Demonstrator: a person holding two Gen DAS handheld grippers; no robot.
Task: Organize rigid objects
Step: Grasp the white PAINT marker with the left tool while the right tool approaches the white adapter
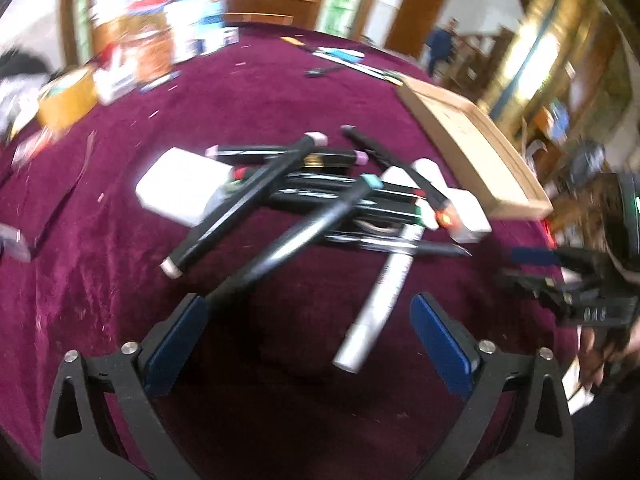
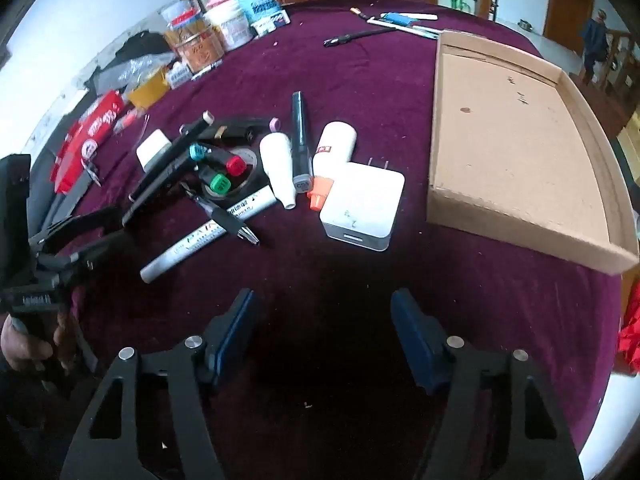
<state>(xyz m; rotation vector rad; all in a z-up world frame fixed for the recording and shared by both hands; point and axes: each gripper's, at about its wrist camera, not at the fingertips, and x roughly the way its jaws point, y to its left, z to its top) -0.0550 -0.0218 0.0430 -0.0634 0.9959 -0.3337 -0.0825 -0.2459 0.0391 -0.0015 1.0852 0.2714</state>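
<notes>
A heap of black markers (image 1: pixel 280 184) lies on the maroon cloth, with a silver marker (image 1: pixel 380 292) at its near side. My left gripper (image 1: pixel 310 308) hangs open just short of the heap. A teal-capped marker (image 1: pixel 320 224) slants down to its left fingertip, and nothing sits between the pads. My right gripper (image 2: pixel 324 304) stands open over bare cloth, below a white charger (image 2: pixel 362 208). Beside the charger lie two white bottles (image 2: pixel 280 168), a grey-capped marker (image 2: pixel 300 140) and the silver marker (image 2: pixel 208 236). An empty cardboard tray (image 2: pixel 520 236) sits to the right.
Jars and tubs (image 2: pixel 224 20) crowd the back left, with red packets (image 2: pixel 88 136) along the left edge. Loose pens (image 2: pixel 400 20) lie at the far side. The table's rim curves close behind the tray. A person (image 2: pixel 596 40) stands in the background.
</notes>
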